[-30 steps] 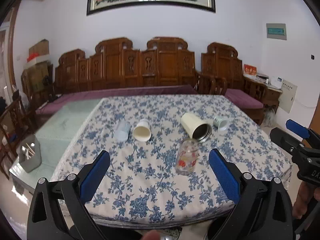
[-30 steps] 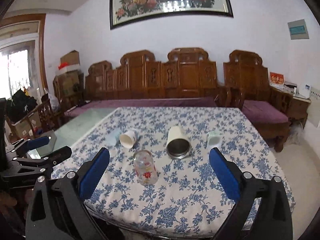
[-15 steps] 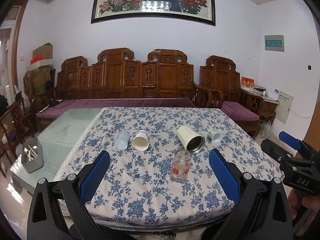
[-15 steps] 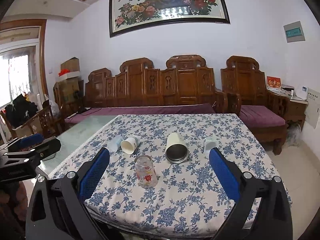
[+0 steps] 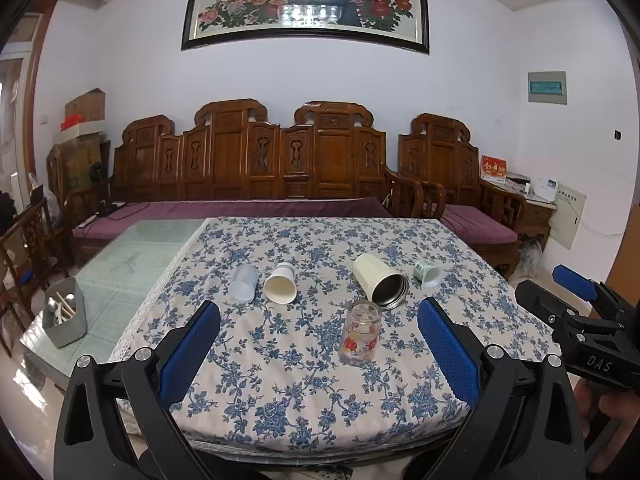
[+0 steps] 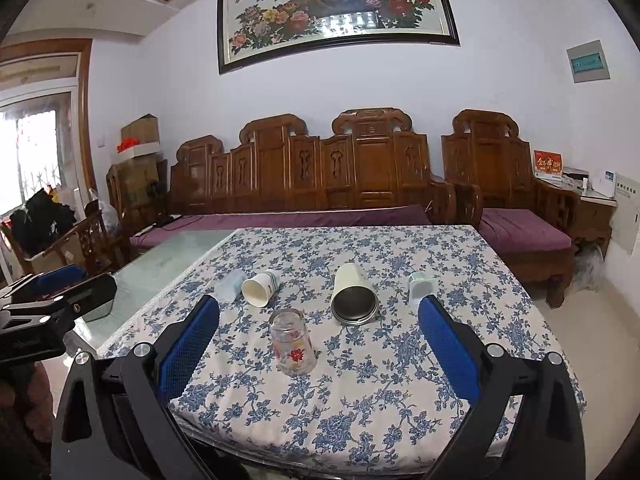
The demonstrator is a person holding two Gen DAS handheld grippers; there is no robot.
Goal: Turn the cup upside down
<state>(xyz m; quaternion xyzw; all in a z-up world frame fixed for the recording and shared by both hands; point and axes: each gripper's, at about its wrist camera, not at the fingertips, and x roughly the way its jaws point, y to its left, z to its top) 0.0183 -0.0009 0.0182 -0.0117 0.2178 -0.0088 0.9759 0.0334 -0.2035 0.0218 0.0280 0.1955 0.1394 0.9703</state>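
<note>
A clear glass cup with red flowers [image 5: 360, 333] stands on the blue floral tablecloth [image 5: 304, 392], its wider end down; it also shows in the right wrist view [image 6: 292, 342]. Behind it several cups lie on their sides: a cream steel-lined tumbler [image 5: 380, 282] [image 6: 354, 294], a white paper cup [image 5: 281, 283] [image 6: 259, 288], a clear plastic cup [image 5: 244, 282] and a small green cup [image 5: 428, 273] [image 6: 420, 286]. My left gripper [image 5: 318, 350] is open and empty, back from the table's front edge. My right gripper [image 6: 318, 350] is open and empty too.
A grey holder with utensils [image 5: 64, 316] stands on the bare glass tabletop [image 5: 132, 256] at the left. A carved wooden sofa with purple cushions [image 5: 280, 184] lines the far wall. Each gripper shows at the edge of the other's view, right gripper [image 5: 580, 320] and left gripper [image 6: 44, 312].
Both grippers have pulled back and tilted up from the table, so the cups look smaller and more wall shows. The cups have not moved. Both grippers stay open.
</note>
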